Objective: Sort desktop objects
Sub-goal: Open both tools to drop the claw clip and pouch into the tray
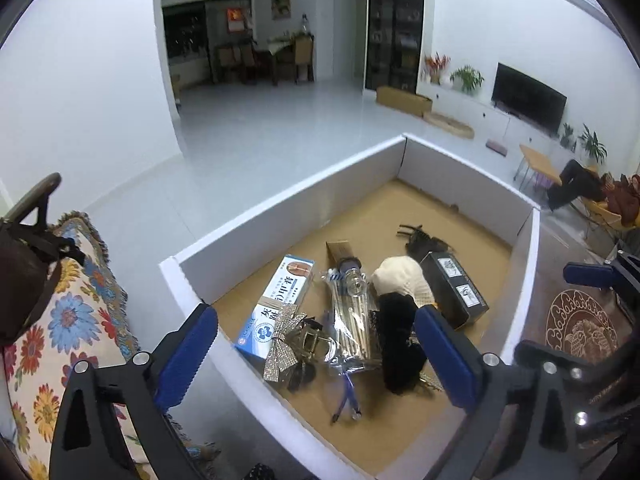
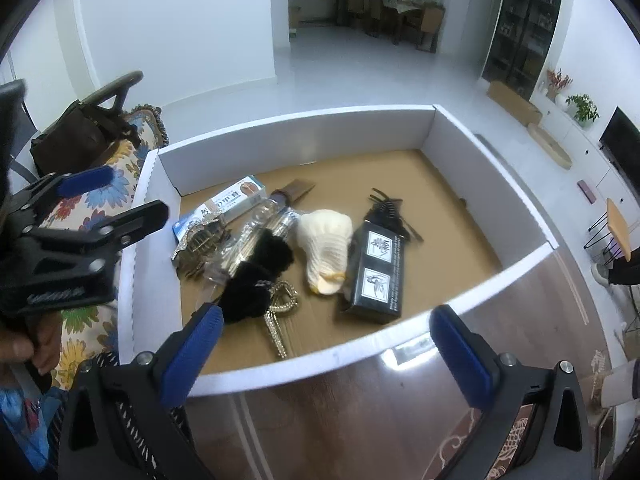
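Observation:
A white-walled cardboard box (image 2: 300, 132) holds several objects. Among them are a blue-and-white medicine carton (image 2: 224, 204), a silver bow clip (image 1: 286, 340), a clear packet of sticks (image 1: 354, 320), a black fuzzy scrunchie (image 2: 256, 276), a cream knit glove (image 2: 326, 248), a black carton (image 2: 378, 268) and a black claw clip (image 2: 390, 208). My left gripper (image 1: 316, 310) hangs open over the box's near-left corner, above the bow clip and packet, with nothing held. My right gripper (image 2: 327, 310) stands open above the box's near wall, holding nothing.
The box rests on a glossy dark wooden table (image 2: 360, 400). A floral cushion (image 1: 80, 312) with a brown bag (image 2: 76, 136) on it lies left of the box. A hand (image 2: 24, 348) holds the left gripper. Pale floor stretches beyond the box.

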A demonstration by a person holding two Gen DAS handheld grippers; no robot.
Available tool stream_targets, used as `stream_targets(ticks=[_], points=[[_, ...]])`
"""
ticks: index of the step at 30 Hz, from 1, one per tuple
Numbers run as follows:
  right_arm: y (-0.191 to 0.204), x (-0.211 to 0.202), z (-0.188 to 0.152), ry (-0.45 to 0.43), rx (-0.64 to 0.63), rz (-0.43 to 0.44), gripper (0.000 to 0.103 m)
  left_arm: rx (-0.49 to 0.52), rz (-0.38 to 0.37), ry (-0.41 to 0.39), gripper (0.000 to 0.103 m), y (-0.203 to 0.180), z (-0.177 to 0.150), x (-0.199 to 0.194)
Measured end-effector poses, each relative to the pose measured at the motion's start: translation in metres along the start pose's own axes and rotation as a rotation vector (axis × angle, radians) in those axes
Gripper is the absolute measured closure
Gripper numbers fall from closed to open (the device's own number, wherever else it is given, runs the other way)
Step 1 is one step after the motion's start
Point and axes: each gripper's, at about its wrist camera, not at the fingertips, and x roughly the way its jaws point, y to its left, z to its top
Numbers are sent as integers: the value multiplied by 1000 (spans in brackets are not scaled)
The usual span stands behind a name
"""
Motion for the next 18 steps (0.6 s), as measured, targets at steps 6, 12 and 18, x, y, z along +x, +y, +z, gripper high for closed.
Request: stream_targets(ticks=[6, 12, 18], points=[[7, -10, 2, -26, -12, -4, 0, -13, 7, -57, 3, -2, -3, -26], [9, -8, 7, -40, -5, 3, 0, -4, 55, -78, 1, -8, -3, -37], [8, -7, 5, -42, -2, 5, 0, -23, 63, -86, 1, -9, -4, -43]])
